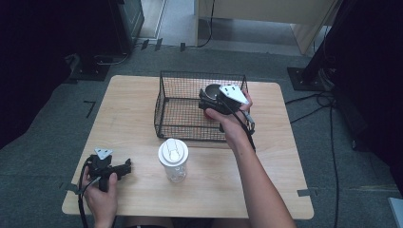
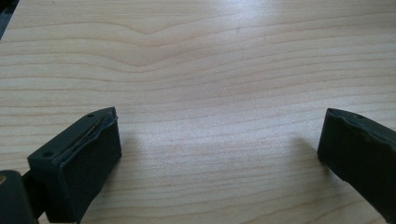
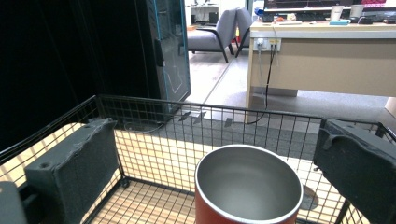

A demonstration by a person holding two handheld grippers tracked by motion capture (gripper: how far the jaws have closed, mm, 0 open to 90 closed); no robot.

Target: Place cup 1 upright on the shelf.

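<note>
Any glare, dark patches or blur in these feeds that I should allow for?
High view: edges dark, table evenly lit. Left gripper view: soft glare on the wood top, left gripper jaws throw faint shadows. Right gripper view: red cup sharp, left background black, wire basket clear.

Red steel-lined cup (image 3: 247, 191) upright inside wire basket (image 3: 154, 126).

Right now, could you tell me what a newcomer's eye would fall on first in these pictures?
Probably the red cup with its steel inside, standing upright in the black wire basket at the table's far side, between the open fingers of the right gripper. Next, the clear bottle with a white lid near the front edge.
</note>
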